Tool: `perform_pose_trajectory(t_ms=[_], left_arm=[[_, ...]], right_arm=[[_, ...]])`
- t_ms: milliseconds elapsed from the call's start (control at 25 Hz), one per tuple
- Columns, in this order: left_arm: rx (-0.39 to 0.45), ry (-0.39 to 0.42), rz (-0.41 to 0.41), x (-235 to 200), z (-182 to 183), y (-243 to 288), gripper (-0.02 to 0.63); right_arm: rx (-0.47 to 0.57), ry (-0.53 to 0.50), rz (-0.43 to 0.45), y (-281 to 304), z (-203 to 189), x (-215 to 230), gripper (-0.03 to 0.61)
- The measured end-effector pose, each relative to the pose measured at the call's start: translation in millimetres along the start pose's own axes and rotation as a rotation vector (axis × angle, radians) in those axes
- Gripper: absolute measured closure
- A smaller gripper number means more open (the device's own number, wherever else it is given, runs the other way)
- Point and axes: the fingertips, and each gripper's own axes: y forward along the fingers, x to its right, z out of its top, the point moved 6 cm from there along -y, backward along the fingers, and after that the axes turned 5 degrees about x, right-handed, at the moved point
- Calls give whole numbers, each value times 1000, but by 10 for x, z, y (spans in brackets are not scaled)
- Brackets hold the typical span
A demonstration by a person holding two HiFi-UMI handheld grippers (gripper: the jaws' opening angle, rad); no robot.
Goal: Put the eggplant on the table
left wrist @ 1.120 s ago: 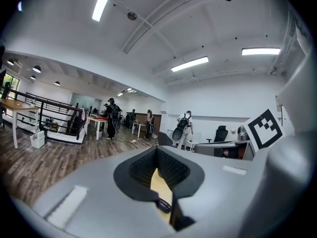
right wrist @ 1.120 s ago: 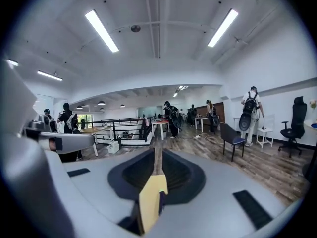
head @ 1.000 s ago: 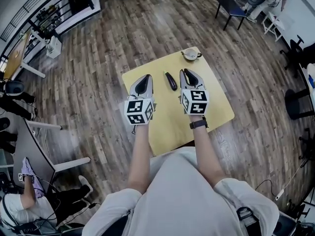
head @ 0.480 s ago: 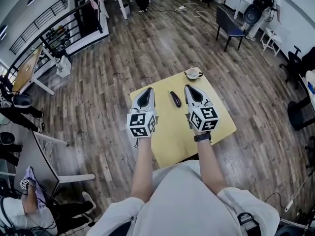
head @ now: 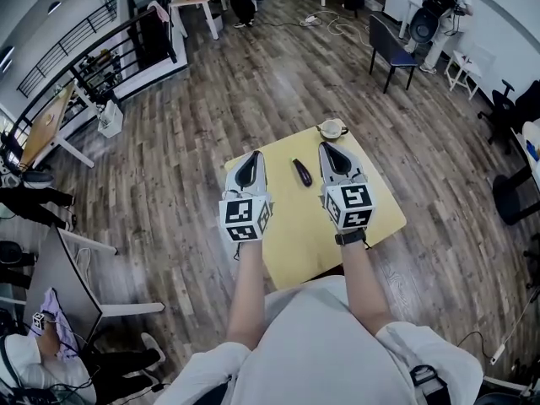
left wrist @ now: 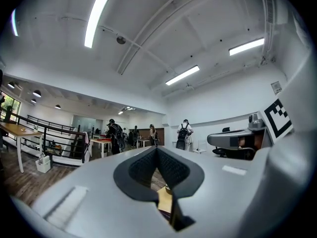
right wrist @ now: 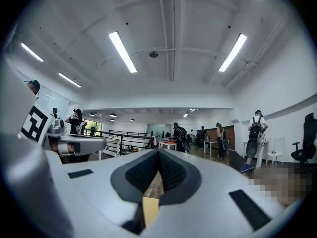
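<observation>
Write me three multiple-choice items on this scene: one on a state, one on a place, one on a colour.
1. The right gripper is: A wide open; B shut and empty; C shut on the eggplant.
2. The eggplant lies: A in the right gripper; B on the table; C half off the table's edge.
3. The table top is: A yellow; B blue; C white.
Key: 1 B, the right gripper view shows its pads meeting with nothing between them; 2 B, the head view shows it lying on the table top, well inside the edges; 3 A, the top is plainly yellow.
</observation>
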Motion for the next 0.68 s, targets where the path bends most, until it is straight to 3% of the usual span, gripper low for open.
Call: perform_pose_trajectory(t_ms=[400,680], left_arm=[[-4,-29,-15,-4,-147,92,604],[-51,-84,-30,-55,-564,360,604]], right_arm=[[-46,-23,31,136,-132,-67,568],[-122,-15,20,329,-509,91,568]])
